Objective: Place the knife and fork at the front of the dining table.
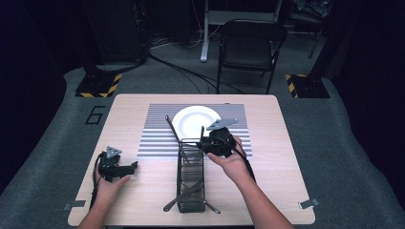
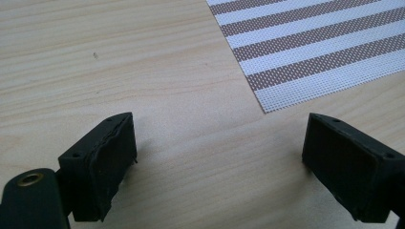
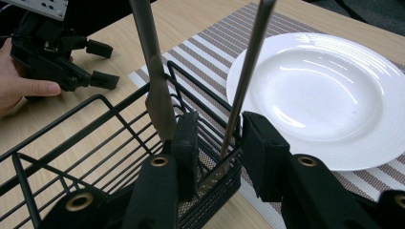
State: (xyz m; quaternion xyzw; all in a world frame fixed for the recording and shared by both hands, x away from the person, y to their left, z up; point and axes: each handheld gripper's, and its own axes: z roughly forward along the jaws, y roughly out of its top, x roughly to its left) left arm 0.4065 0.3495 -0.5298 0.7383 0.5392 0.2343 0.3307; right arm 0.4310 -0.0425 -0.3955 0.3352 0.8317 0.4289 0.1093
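Straddling a utensil handle (image 3: 248, 71) that is standing in the caddy (image 3: 86, 133), the right gripper (image 3: 217, 143) is waiting part-open to lift it, while the left gripper (image 2: 217, 157) is idling wide open over the table (image 2: 119, 57).

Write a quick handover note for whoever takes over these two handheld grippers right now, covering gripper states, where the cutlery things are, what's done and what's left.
Left gripper: open, empty, over bare wooden table near the striped placemat.
Right gripper: at the far end of the black wire cutlery basket, jaws either side of a thin metal utensil handle; contact unclear. A flat metal utensil leans beside it.
White round plate sits empty on the placemat.
Done: nothing out of the basket yet.
Left: probably close, lift the handle out, place it by the plate.
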